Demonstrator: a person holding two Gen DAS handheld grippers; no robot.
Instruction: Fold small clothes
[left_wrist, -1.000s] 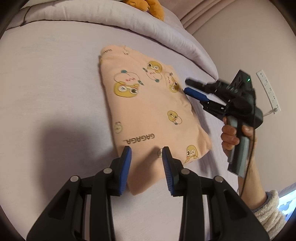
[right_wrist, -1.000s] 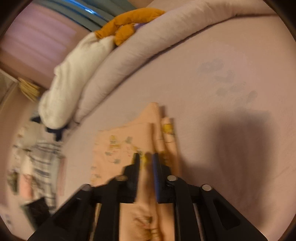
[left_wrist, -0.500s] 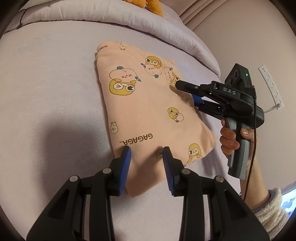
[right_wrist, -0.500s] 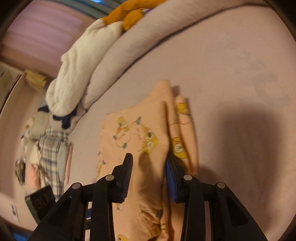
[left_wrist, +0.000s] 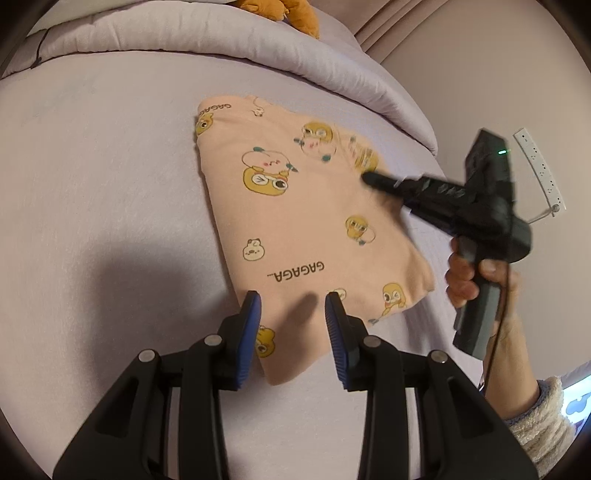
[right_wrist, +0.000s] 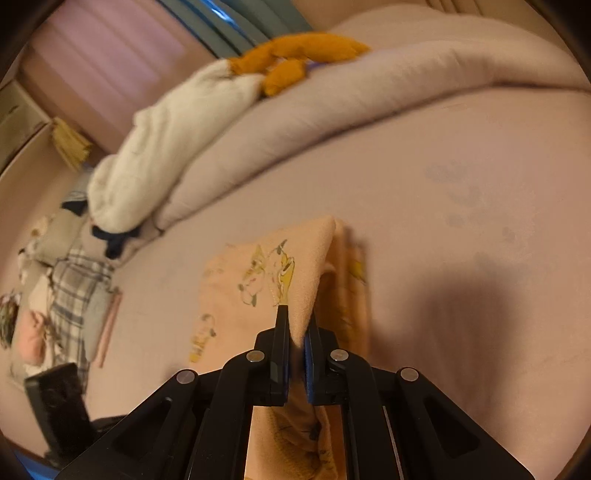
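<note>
A small peach garment (left_wrist: 295, 229) printed with yellow cartoon ducks and "GAGAGA" lies folded on the lilac bed sheet (left_wrist: 92, 184). My left gripper (left_wrist: 291, 302) is open, its blue pads hovering over the garment's near edge, holding nothing. My right gripper (left_wrist: 369, 179) reaches in from the right over the garment's far right edge. In the right wrist view the right gripper (right_wrist: 295, 317) is shut on a raised fold of the peach garment (right_wrist: 258, 269), lifting that edge off the bed.
A rolled lilac duvet (left_wrist: 221, 40) runs along the far side with an orange plush toy (left_wrist: 288, 11) on it. A white power strip (left_wrist: 539, 170) hangs on the wall at right. A white blanket (right_wrist: 155, 155) and plaid clothes (right_wrist: 70, 295) lie at left.
My right gripper opened over the garment's right edge, then closed on a fold and lifted it. My left gripper stayed open and moved slightly farther over the garment's near edge.
</note>
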